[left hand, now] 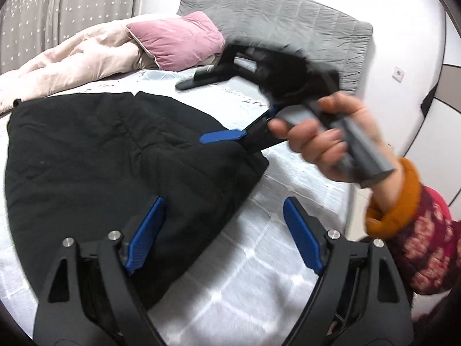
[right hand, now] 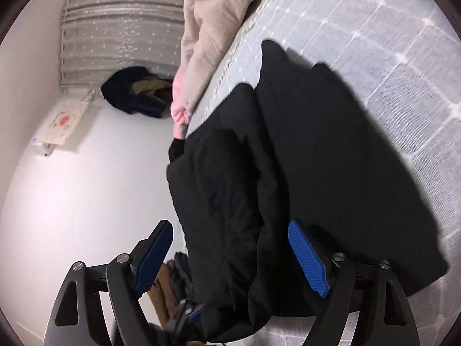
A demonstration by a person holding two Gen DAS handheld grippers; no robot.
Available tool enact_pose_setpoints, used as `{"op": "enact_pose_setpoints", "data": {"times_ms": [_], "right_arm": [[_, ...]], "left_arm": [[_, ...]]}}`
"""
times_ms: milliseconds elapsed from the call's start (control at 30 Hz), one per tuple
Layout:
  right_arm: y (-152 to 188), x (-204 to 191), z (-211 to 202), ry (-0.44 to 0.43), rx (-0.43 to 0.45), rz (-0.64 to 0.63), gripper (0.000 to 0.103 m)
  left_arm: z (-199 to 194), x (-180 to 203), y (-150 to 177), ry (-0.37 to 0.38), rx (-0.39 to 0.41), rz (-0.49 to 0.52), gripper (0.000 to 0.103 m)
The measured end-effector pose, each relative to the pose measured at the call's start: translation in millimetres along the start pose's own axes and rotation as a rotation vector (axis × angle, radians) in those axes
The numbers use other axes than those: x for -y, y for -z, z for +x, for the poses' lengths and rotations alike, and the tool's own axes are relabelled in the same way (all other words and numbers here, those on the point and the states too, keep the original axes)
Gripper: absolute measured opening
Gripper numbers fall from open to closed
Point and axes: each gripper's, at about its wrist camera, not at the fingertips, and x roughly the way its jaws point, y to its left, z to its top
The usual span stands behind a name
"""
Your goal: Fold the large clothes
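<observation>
Black coat point(left hand: 115, 155) lies folded on the bed point(left hand: 259, 259). Both claws, left point(left hand: 222, 236) and right point(right hand: 230, 256), gape empty; pillow point(left hand: 178, 40) at 12 o'clock.

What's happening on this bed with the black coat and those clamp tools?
A person is folding a large black coat laid on the bed, using a hand-held gripper in each hand. Right now neither grips it: the left hand-held gripper hangs open over the coat's edge, and the right hand-held gripper is also open, above the folded coat. The person's right hand is in view holding its tool. A pink cushion lies farther back.
</observation>
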Motion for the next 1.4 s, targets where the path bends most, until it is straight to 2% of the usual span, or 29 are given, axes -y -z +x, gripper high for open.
{"op": "enact_pose_setpoints", "data": {"times_ms": [100,167,233,300,400,567,600,633,667,733,833,933,1000,1067,1133,1200,1233,1267,1367,1400], "right_arm": [[0.3,-1.5,20.1,0.100,-0.037,-0.019,0.084],[6.9,-5.2,27.4,0.143,-0.056,-0.030,0.084],[14.0,-9.1,29.0,0.123,-0.075,-0.043,0.084],[20.6,-19.7,31.1,0.098,-0.081,-0.073,0.084],[24.9,-31.9,41.3,0.121,-0.079,-0.116,0.085],[37.9,-41.5,65.7,0.211,-0.082,-0.181,0.085],[39.1,-46.2,70.0,0.229,-0.057,-0.214,0.079],[40.9,-52.6,73.0,0.267,-0.010,-0.262,0.054],[43.9,-53.1,71.0,0.301,0.010,-0.299,0.043],[40.9,-69.5,70.4,0.281,0.054,-0.353,0.032],[41.4,-102.7,44.9,0.218,0.155,-0.488,0.028],[49.1,-124.9,-5.7,0.176,0.307,-0.621,0.028],[44.6,-114.6,-32.2,0.177,0.369,-0.598,0.028],[33.1,-84.2,-52.6,0.190,0.396,-0.515,0.028],[22.0,-52.2,-50.0,0.239,0.366,-0.437,0.031],[9.4,-10.8,-36.5,0.321,0.293,-0.327,0.035],[2.9,12.6,-23.2,0.386,0.231,-0.276,0.044],[-1.1,25.9,-17.6,0.413,0.209,-0.260,0.049],[-7.9,26.5,-18.9,0.387,0.216,-0.263,0.061],[-8.6,22.2,-28.0,0.385,0.235,-0.247,0.061]], "left_arm": [[-29.6,-15.1,7.5,-0.032,0.028,-0.083,0.085],[-37.0,-34.9,9.1,-0.109,0.058,-0.161,0.085],[-45.7,-57.0,14.5,-0.178,0.085,-0.248,0.085],[-47.9,-83.1,16.7,-0.243,0.077,-0.339,0.085],[-48.3,-107.4,26.1,-0.333,0.076,-0.430,0.085],[-42.8,-129.1,45.6,-0.363,0.052,-0.565,0.085],[-40.0,-130.9,43.8,-0.362,0.055,-0.578,0.085],[-41.1,-131.5,45.6,-0.364,0.068,-0.593,0.085],[-46.9,-131.1,48.3,-0.373,0.081,-0.601,0.085],[-48.5,-134.0,45.7,-0.392,0.111,-0.610,0.085],[-60.5,-129.2,49.5,-0.402,0.177,-0.626,0.085],[-56.8,-126.6,47.2,-0.353,0.198,-0.635,0.085],[-47.5,-120.3,45.9,-0.337,0.190,-0.617,0.085],[-31.7,-111.1,44.7,-0.330,0.159,-0.585,0.085],[-22.8,-104.2,45.3,-0.316,0.153,-0.575,0.085],[-18.5,-99.6,44.3,-0.304,0.152,-0.568,0.085],[-16.6,-97.5,43.0,-0.303,0.151,-0.559,0.085],[-16.7,-94.4,41.9,-0.311,0.152,-0.548,0.085],[-21.5,-87.7,36.7,-0.352,0.155,-0.513,0.085],[-23.8,-85.8,35.5,-0.352,0.161,-0.503,0.084]]}}
